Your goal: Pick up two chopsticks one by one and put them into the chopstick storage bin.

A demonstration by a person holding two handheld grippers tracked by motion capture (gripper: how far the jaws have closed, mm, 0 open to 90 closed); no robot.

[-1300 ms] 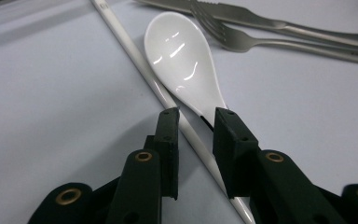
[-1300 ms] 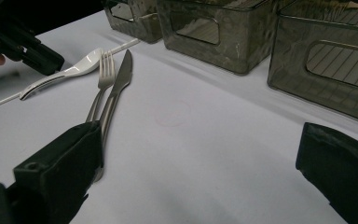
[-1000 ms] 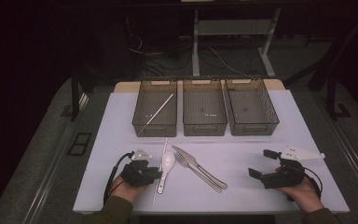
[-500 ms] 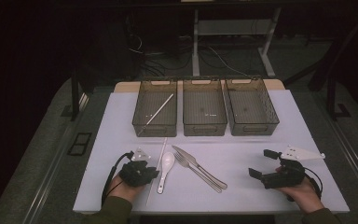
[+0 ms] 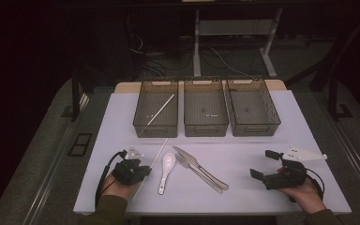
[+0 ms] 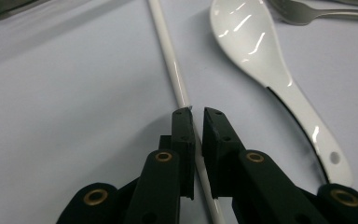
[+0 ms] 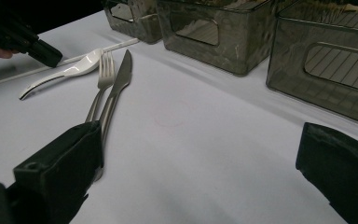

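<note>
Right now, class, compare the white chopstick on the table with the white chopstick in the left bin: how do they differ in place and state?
The chopstick on the table lies flat on the white mat beside the spoon; the chopstick in the bin lies slanted across the left bin. The table one sits between the left gripper jaws, which have just been closing on it; the bin one is untouched. Both are thin, white and straight.

A white chopstick point(image 6: 170, 65) and a glossy white spoon point(image 6: 270, 70) lie on the pale lilac-white table point(image 5: 243, 154). The fork point(image 7: 100, 88) and knife point(image 7: 119, 86) are silver. Three smoky grey see-through bins point(image 5: 206, 126) stand behind. Both grippers are black.
</note>
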